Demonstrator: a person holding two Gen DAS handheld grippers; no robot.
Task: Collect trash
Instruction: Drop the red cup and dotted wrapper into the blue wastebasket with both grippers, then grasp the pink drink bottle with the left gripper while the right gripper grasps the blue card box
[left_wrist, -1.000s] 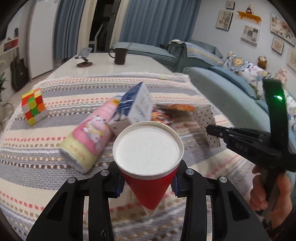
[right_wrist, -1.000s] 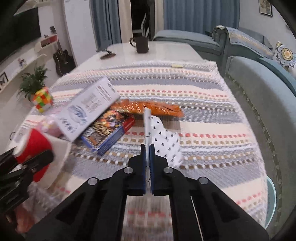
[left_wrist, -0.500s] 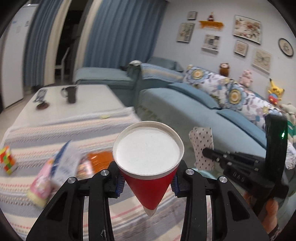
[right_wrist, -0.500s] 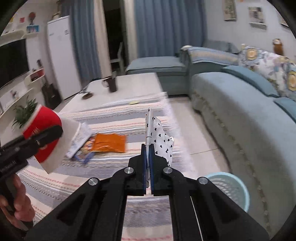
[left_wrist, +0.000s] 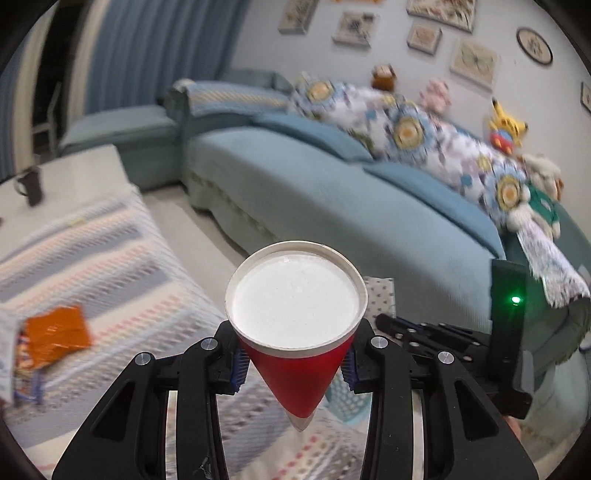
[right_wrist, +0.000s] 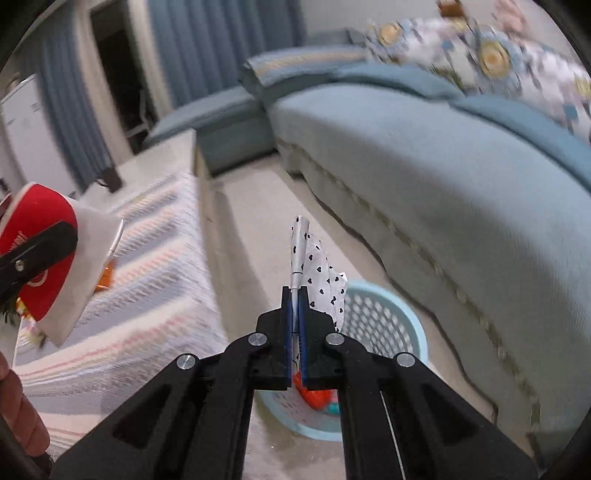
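Two grippers are both loaded with trash. The left gripper (left_wrist: 294, 363) has its blue-padded fingers pressed against the sides of a red paper cup with a white rim (left_wrist: 295, 314), whose mouth faces the left wrist camera. The right gripper (right_wrist: 294, 325) is squeezed almost fully together on the edge of a white paper wrapper printed with small black hearts (right_wrist: 317, 273), which stands up from the fingertips. Below and just beyond that wrapper, a pale blue perforated plastic basket (right_wrist: 384, 317) sits on the beige floor beside the blue fabric sofa (right_wrist: 443, 184), with orange rubbish visible inside. An orange crinkled packet (left_wrist: 55, 332) lies on the striped woven tablecloth (left_wrist: 122, 273) to the left.
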